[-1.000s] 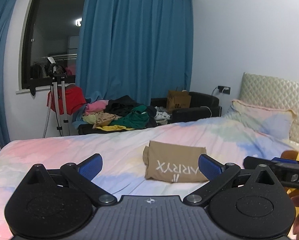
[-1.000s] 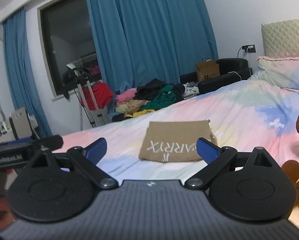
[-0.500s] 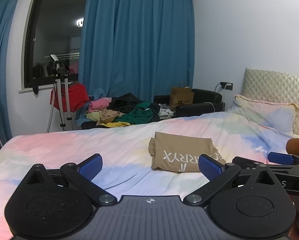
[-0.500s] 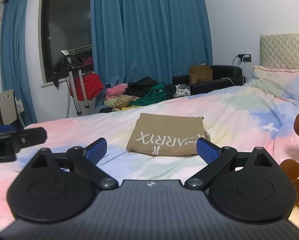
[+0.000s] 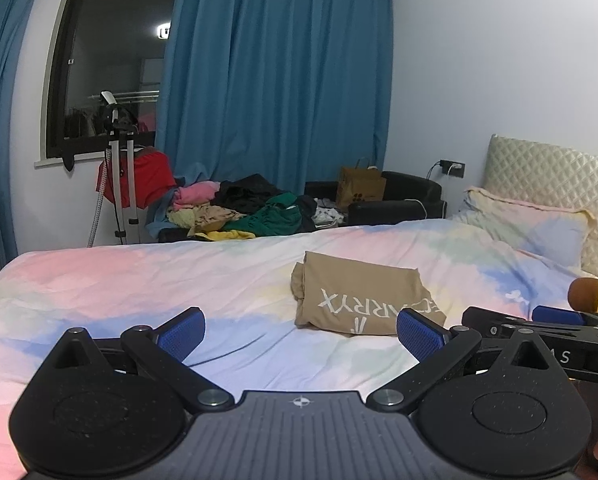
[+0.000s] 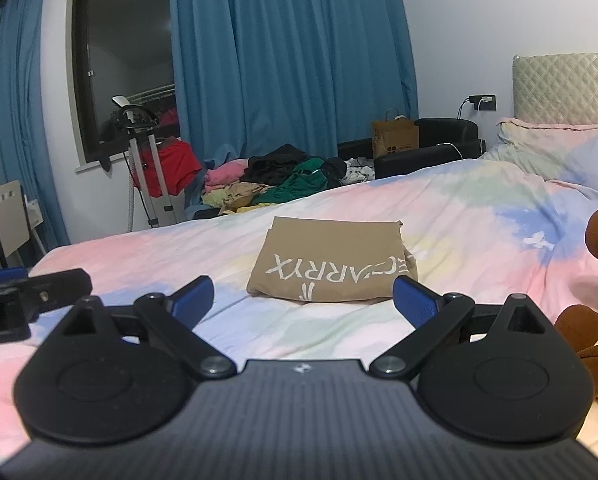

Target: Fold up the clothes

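Shirt, tan and folded, lies flat on the pastel bedspread, ahead of both tongs and touching neither. Left gripper is spread wide and empty; right gripper likewise, the shirt centred beyond its fingers.

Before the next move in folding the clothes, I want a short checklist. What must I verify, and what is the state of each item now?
1. Left gripper open and holding nothing: ok.
2. Right gripper open and holding nothing: ok.
3. Tan shirt lies folded flat on the bed, apart from both grippers: ok.
4. Fold is neat: cannot tell; one end looks bunched in the left view.
5. Pile of unfolded clothes within reach: not ok; it lies beyond the far edge of the bed.
6. Plush toy near the right gripper leaves room: cannot tell.
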A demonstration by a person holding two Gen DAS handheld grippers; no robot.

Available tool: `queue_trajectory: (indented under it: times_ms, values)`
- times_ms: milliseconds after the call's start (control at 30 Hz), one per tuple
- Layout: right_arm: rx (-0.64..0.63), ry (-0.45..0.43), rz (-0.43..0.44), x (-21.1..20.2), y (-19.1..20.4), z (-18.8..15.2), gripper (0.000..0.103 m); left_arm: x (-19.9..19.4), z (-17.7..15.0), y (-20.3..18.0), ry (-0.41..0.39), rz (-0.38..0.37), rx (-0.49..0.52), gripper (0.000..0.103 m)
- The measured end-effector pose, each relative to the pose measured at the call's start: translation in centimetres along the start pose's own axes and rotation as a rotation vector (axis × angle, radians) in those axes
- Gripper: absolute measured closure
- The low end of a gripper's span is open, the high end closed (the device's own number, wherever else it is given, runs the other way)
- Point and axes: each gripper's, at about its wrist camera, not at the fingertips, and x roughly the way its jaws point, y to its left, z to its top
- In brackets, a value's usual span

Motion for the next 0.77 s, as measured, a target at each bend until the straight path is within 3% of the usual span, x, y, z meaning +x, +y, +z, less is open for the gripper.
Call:
queue_trajectory:
  times_ms: [767]
  values:
    - [-0.022,-0.003,-0.018,-0.2,0.42,-0.16,0.005,-0.31,0.09,-0.61,-0.017,0.013,0.019,0.0]
